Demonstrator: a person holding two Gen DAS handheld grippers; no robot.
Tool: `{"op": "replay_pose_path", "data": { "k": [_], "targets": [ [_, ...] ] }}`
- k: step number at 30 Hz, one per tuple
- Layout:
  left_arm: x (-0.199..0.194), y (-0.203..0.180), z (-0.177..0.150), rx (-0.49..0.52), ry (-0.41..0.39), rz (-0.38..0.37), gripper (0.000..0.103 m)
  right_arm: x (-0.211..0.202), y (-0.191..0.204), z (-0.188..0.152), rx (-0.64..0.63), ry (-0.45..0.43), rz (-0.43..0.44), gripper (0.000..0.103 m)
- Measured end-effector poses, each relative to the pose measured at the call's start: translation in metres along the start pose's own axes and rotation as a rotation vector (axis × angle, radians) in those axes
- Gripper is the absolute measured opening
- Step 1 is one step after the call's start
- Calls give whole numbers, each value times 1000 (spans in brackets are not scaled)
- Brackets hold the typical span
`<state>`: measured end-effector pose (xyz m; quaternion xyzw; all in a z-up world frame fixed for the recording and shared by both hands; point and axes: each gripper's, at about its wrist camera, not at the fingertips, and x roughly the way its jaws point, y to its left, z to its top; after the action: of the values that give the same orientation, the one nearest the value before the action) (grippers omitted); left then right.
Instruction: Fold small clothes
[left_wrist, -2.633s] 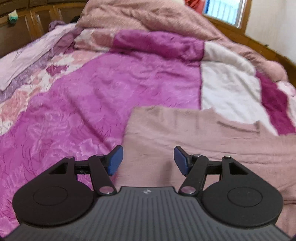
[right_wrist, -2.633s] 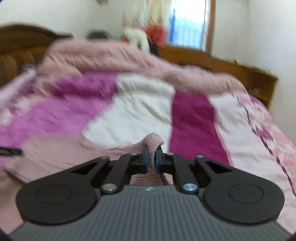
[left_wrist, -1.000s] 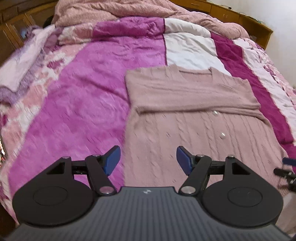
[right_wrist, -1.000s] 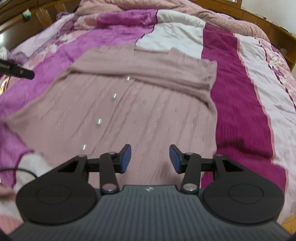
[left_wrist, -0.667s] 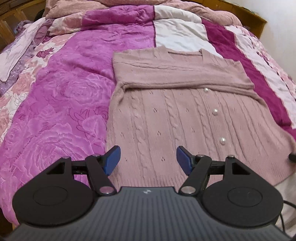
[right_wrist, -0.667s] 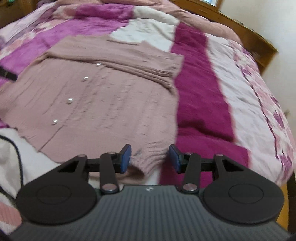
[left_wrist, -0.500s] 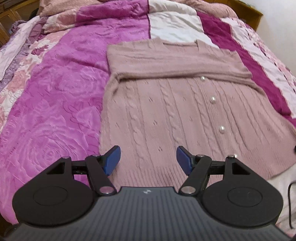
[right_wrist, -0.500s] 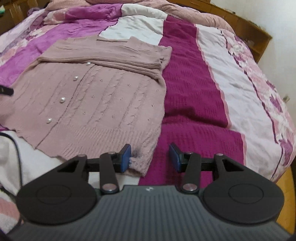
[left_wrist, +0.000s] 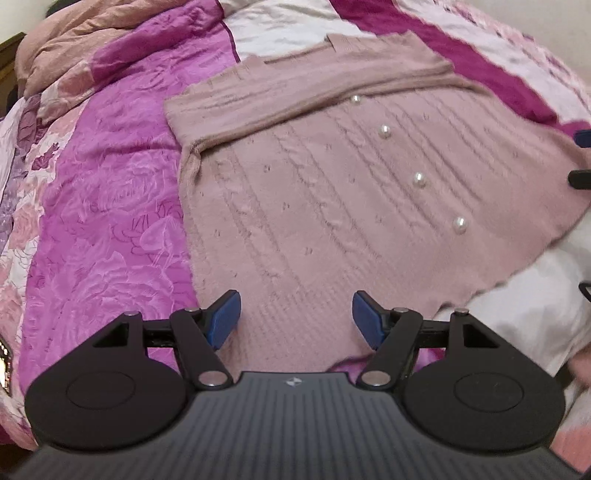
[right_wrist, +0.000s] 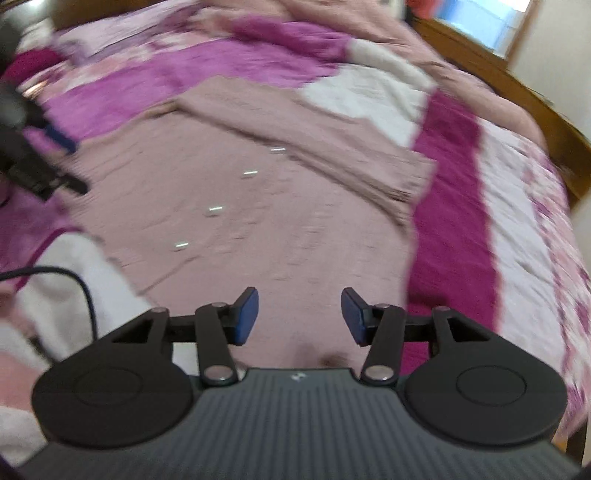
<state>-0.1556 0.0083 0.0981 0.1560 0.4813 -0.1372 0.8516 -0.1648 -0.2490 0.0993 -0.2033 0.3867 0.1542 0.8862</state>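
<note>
Cardigan (left_wrist: 332, 192) of dusty pink knit lies flat, buttons up, on the magenta and white quilt (left_wrist: 103, 192), its sleeves already folded across the chest in a band near the collar. By the look of it the step in hand is the bottom fold: both tools sit low over the ribbed hem (left_wrist: 295, 325), one at each lower corner.

Jaws of the left gripper (left_wrist: 295, 319) stand wide apart with nothing between the pads, the hem's left end lying just beyond and below them. The right gripper (right_wrist: 299, 315) is blurred, but its jaws are plainly apart too and have just been opening a little; knit shows under the gap, not pinched.

Next, I judge, each tool must drop onto its corner, close on the hem, and carry it up toward the sleeve band. Loose knit may sag or bunch, so the two corners should rise level and together.
</note>
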Motion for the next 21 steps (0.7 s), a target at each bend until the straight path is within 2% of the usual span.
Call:
{"op": "replay_pose_path", "data": {
  "k": [4, 7, 10, 12, 21],
  "targets": [
    [-3, -2, -7, 56, 28, -37, 74, 14, 19, -2, -95, 45, 115, 52],
    [-4, -10, -13, 122, 52, -75, 74, 22, 25, -6, -148, 99, 137, 52],
    [-2, -24, -18, 221, 54, -44, 75, 34, 28, -13, -170, 159, 100, 52],
    [1, -30, -19, 257, 62, -33, 75, 41, 31, -18, -183, 166, 81, 52],
    [-2, -42, -14, 334, 60, -73, 75, 55, 31, -16, -166, 112, -6, 55]
  ]
}}
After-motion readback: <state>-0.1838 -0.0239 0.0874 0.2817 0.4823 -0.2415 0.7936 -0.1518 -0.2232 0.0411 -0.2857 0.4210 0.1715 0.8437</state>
